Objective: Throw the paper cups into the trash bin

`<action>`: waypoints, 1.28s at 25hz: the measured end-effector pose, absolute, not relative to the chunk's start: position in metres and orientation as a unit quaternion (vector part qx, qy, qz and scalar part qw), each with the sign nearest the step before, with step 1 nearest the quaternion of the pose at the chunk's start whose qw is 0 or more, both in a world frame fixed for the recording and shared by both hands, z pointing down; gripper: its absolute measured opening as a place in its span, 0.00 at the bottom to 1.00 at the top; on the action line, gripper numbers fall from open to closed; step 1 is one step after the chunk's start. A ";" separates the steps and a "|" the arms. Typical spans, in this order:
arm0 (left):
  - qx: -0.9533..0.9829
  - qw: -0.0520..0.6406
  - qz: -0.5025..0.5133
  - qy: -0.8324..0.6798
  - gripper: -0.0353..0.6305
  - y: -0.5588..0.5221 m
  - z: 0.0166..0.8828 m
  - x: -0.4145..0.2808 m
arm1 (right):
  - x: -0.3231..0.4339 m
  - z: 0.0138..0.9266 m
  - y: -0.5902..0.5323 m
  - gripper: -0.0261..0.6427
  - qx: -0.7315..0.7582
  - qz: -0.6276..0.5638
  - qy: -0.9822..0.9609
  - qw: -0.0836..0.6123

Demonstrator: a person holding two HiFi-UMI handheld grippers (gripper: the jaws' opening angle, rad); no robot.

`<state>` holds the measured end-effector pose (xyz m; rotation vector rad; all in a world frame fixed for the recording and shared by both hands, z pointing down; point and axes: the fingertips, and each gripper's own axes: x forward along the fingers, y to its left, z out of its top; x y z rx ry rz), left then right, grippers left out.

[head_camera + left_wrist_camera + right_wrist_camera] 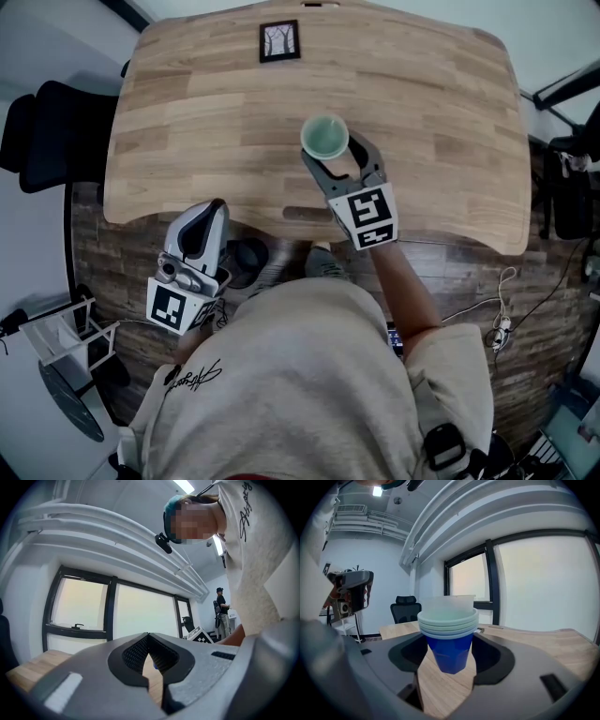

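across the upper part of the head view, a broad pale wooden table with rounded corners, over a dark wood-pattern floor. beyond the table in the right gripper view, a wide dark-framed window. filling the bottom of the head view, a person's light shirt, one arm out on each side. just beside the table's left edge, a black chair. out from the right sleeve, the right gripper, marker cube toward the body, jaws reaching over the near middle of the table and closed on a stack of paper cups. lower left, off the table's near edge and above the floor, the left gripper, pointed toward the table; in the left gripper view, jaw tips pressed together with nothing between them, only a narrow slit lower down with pale wood showing through. in the right gripper view, the stack upright between the two jaws, both pressed against its sides: a blue outer cup at the bottom, several pale rims nested above, a clear one on top; no telling whether the base touches the wood. at the table's far edge, well apart from the cups, a small dark-framed picture, lying flat. far off at the right of the left gripper view, a small standing person.
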<state>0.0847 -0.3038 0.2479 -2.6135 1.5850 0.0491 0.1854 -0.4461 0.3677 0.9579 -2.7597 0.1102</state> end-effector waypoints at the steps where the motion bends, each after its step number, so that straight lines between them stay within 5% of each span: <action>1: -0.853 0.043 0.016 0.519 0.06 -0.301 0.247 0.082 | 0.183 0.365 -0.443 0.48 0.324 0.035 -0.939 0.108; 32: -0.769 0.062 0.006 0.637 0.06 -0.115 0.237 -0.081 | -0.005 0.329 -0.280 0.48 0.201 -0.003 -0.976 0.086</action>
